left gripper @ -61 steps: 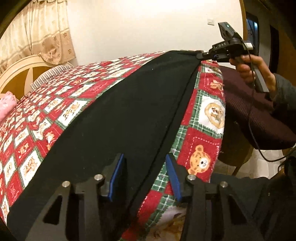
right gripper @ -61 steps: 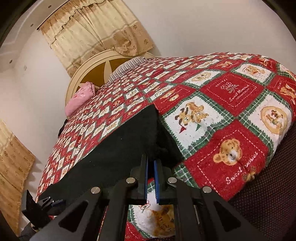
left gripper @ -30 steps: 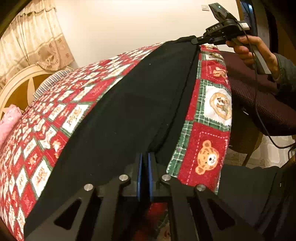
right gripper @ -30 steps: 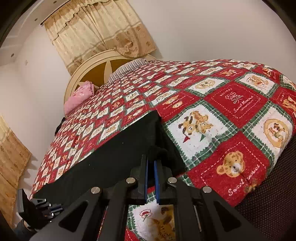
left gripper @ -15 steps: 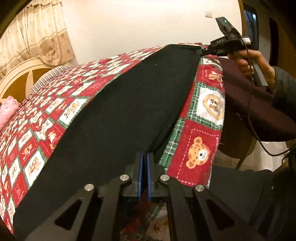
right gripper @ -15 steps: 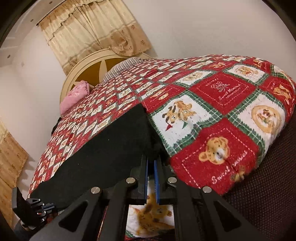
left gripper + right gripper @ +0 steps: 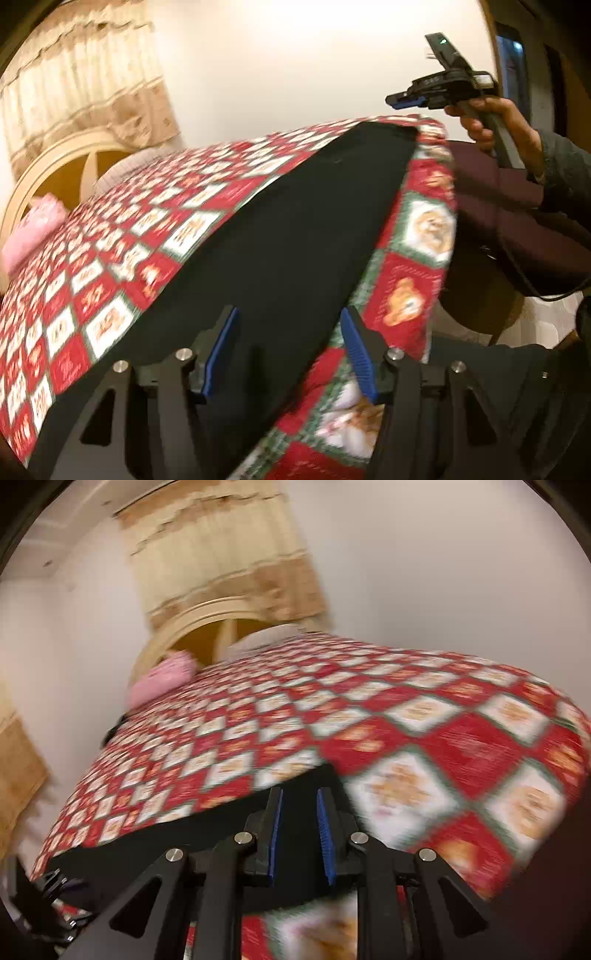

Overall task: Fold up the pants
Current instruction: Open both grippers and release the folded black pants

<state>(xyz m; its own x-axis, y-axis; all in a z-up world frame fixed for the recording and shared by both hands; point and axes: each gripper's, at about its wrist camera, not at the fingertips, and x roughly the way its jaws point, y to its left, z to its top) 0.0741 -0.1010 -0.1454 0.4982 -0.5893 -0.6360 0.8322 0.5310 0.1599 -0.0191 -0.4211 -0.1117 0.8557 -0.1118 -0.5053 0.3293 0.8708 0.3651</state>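
Black pants [image 7: 288,236] lie folded lengthwise in a long strip along the near edge of the red patchwork quilt [image 7: 122,251]. My left gripper [image 7: 290,325] is open, its blue pads either side of one end of the pants, holding nothing. My right gripper [image 7: 299,806] is partly open over the other end of the pants [image 7: 207,834] and grips nothing. In the left wrist view the right gripper [image 7: 406,100] hangs in the air above the far end of the pants, clear of the cloth.
The quilt covers a bed with a cream round headboard [image 7: 207,627] and a pink pillow [image 7: 162,679]. A dark maroon seat [image 7: 517,221] stands beside the bed's corner. Beige curtains [image 7: 74,92] hang behind the headboard.
Both grippers were shut on the ends of the pants and have now opened and let go. The right gripper has lifted off the cloth. The pants lie flat.
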